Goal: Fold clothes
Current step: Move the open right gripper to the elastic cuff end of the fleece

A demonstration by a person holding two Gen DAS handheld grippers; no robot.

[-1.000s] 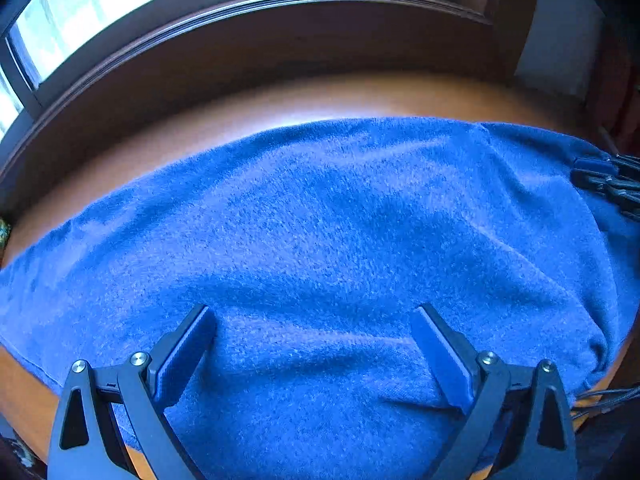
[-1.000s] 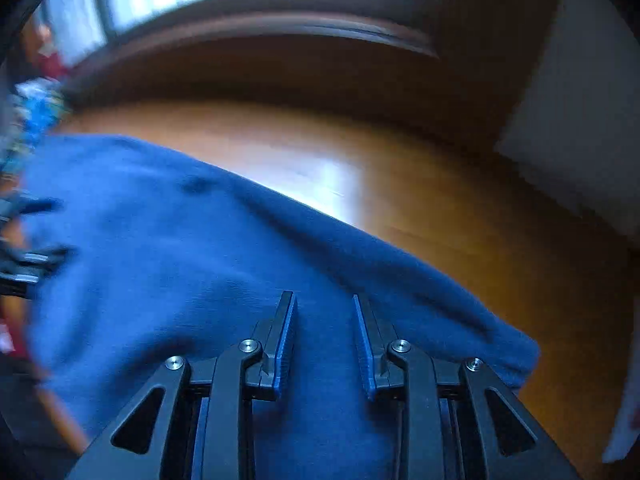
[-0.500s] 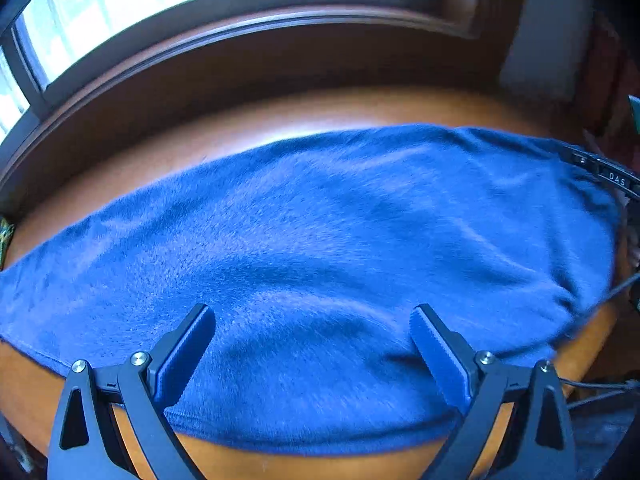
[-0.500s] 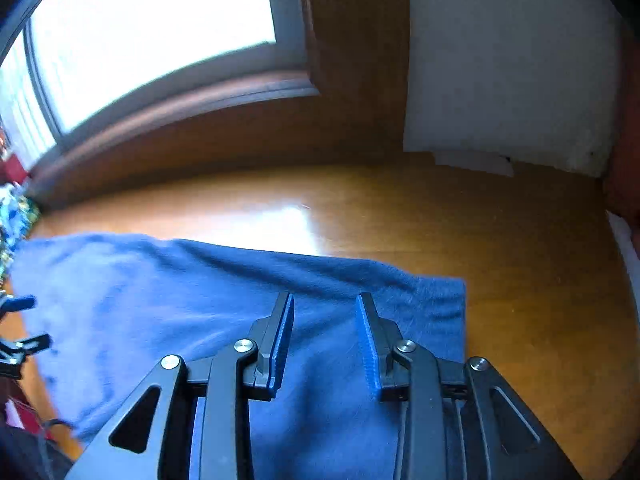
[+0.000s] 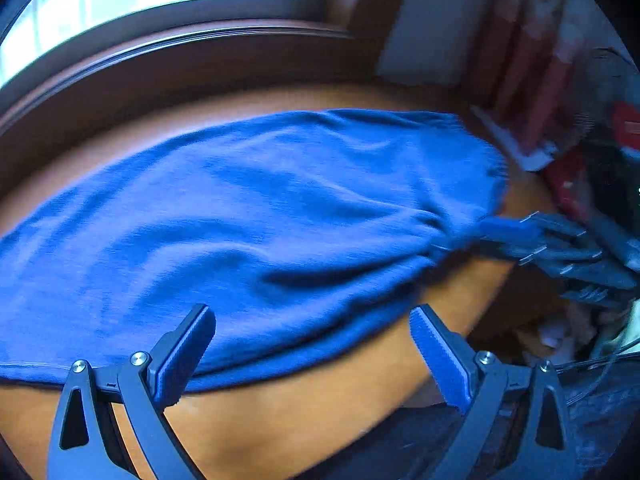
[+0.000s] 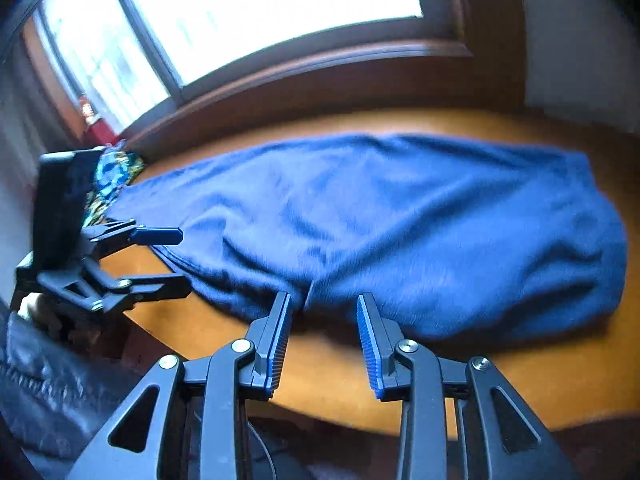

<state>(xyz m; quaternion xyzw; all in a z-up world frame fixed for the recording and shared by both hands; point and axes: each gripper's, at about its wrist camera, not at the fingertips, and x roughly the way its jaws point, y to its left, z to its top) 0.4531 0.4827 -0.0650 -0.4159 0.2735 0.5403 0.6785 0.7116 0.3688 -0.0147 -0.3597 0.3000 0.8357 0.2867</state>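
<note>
1. Blue cloth (image 5: 256, 216) lay spread lengthwise across the wooden table (image 5: 304, 408), below the window (image 6: 256, 12), rumpled along its near edge.
2. Left gripper (image 5: 312, 354) spread wide, gripping nothing, one finger over the cloth's near hem, the other over bare wood.
3. Right gripper (image 6: 324, 344) parted narrowly (nothing between the pads), tips just short of the cloth's edge.
4. Patterned fabric (image 6: 114, 176) sat beyond the cloth's far end.

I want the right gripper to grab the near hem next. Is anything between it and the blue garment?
Nothing visible. The right gripper hangs open just short of the blue garment, with only bare wooden table between its fingers and the near edge. The left gripper sits off to the side, also open.
</note>
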